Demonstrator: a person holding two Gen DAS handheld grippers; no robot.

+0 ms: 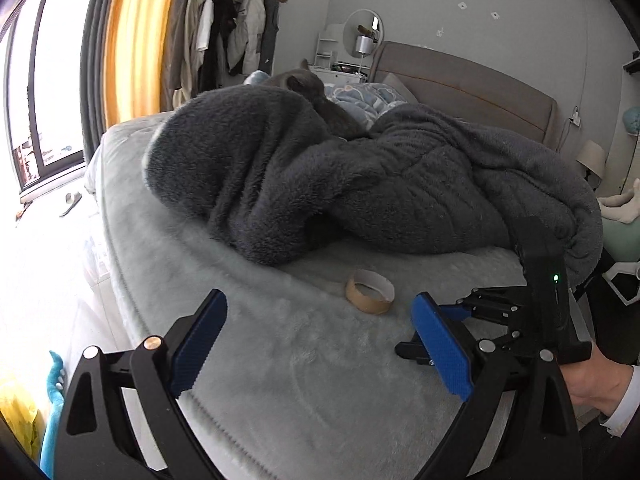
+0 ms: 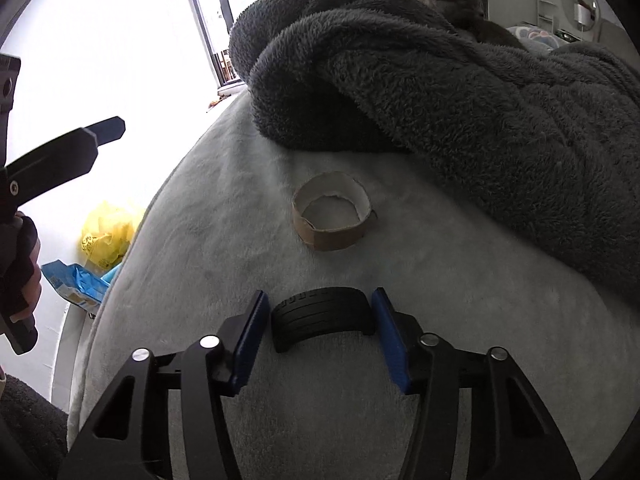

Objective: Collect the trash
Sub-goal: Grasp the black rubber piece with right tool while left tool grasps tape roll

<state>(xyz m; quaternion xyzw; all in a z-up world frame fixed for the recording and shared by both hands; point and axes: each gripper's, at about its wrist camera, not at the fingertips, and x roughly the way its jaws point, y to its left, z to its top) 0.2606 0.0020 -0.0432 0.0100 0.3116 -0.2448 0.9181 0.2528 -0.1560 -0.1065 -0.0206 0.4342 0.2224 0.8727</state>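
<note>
We see a bed [image 1: 280, 360] with a heaped blanket [image 1: 320, 184] lying across its far part, and a cat [image 1: 316, 96] behind the heap. A cardboard tape ring [image 2: 334, 212] lies on the bedcover just in front of the blanket. Nearer to us, a curved tyre piece [image 2: 322, 316] sits between the pads of the right gripper [image 2: 320, 320]. The left gripper [image 1: 316, 344] hangs over the bed, left of the right one. A bag [image 2: 106, 236] lies on the floor left of the bed.

Left gripper [image 1: 316, 344] is hovering wide open over pale bed cover [image 1: 280, 380]; cardboard tape ring [image 1: 370, 291] is lying just ahead, grey blanket [image 1: 320, 184] bunching behind, right gripper [image 1: 472, 312] sitting alongside.
</note>
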